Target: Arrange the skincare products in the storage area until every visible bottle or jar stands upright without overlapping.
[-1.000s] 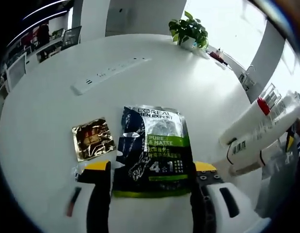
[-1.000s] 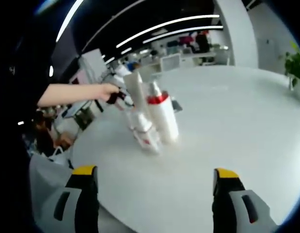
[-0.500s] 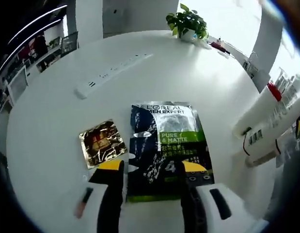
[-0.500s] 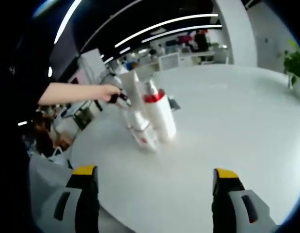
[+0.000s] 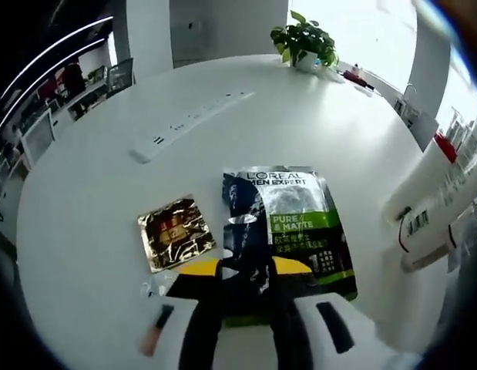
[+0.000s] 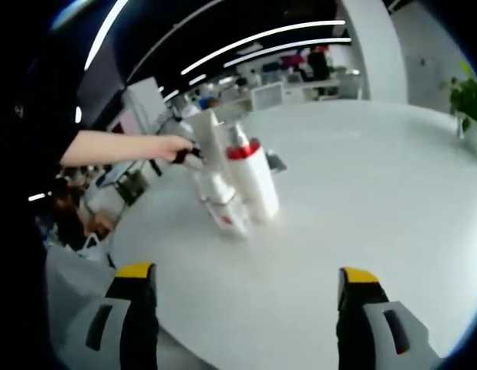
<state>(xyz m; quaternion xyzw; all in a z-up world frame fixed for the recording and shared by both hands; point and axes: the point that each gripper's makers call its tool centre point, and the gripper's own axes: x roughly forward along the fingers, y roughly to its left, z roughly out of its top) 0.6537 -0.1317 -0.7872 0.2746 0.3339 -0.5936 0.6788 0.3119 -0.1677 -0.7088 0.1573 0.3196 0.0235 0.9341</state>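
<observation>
Below, left tongs (image 5: 246, 268) clamp mask sachet (image 5: 288, 223); right tongs (image 6: 246, 287) gape toward upright bottles (image 6: 236, 185).

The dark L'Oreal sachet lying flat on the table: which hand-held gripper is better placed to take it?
Left. The left hand-held gripper already closes on the sachet near its edge. The right hand-held gripper stands open, facing the white bottles.

We see a dark blue, white and green sachet (image 5: 280, 223) beside a gold foil packet (image 5: 175, 232) on the white table (image 5: 92, 200). White bottles (image 6: 250, 185) carry red bands. Our claw tips are yellow.
</observation>
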